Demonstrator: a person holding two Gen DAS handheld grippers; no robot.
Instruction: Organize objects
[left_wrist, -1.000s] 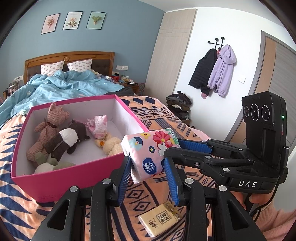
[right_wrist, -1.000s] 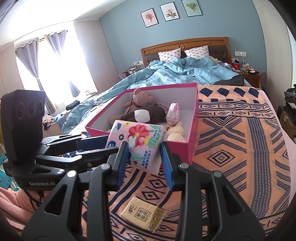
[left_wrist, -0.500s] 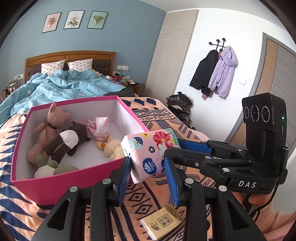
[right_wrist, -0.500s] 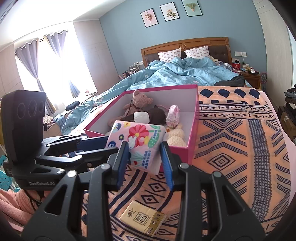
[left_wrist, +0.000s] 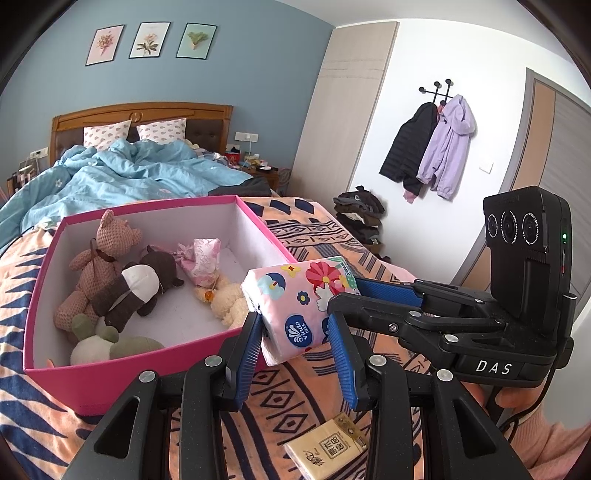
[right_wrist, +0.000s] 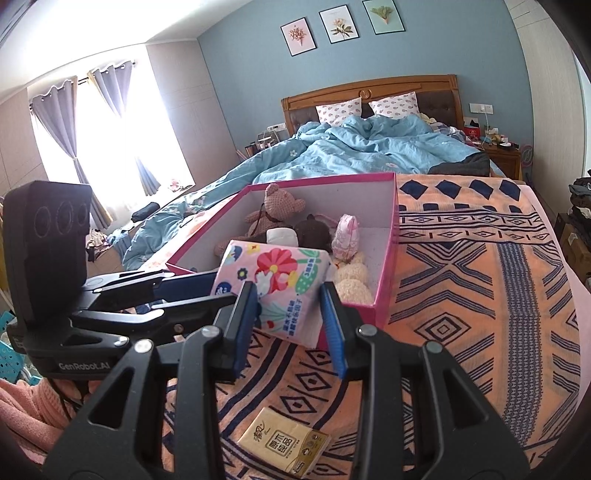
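A pink flowered tissue pack (left_wrist: 295, 295) (right_wrist: 280, 273) hangs tilted above the patterned blanket, just in front of the near corner of the pink box (left_wrist: 147, 360) (right_wrist: 384, 280). My left gripper (left_wrist: 293, 343) is shut on its lower end, blue pads on both sides. My right gripper (right_wrist: 288, 317) is shut on the same pack. In the left wrist view the right gripper (left_wrist: 343, 291) reaches in from the right. The left gripper (right_wrist: 218, 291) comes in from the left in the right wrist view. The box holds several plush toys (left_wrist: 99, 266).
A small yellow tissue packet (left_wrist: 325, 448) (right_wrist: 284, 443) lies on the orange patterned blanket (right_wrist: 480, 295) below the grippers. A rumpled blue duvet (left_wrist: 129, 173) covers the bed behind the box. Coats (left_wrist: 436, 147) hang on the right wall above a pile of clothes.
Both grippers keep the same hold on the tissue pack. The views have shifted only slightly against the box and blanket.
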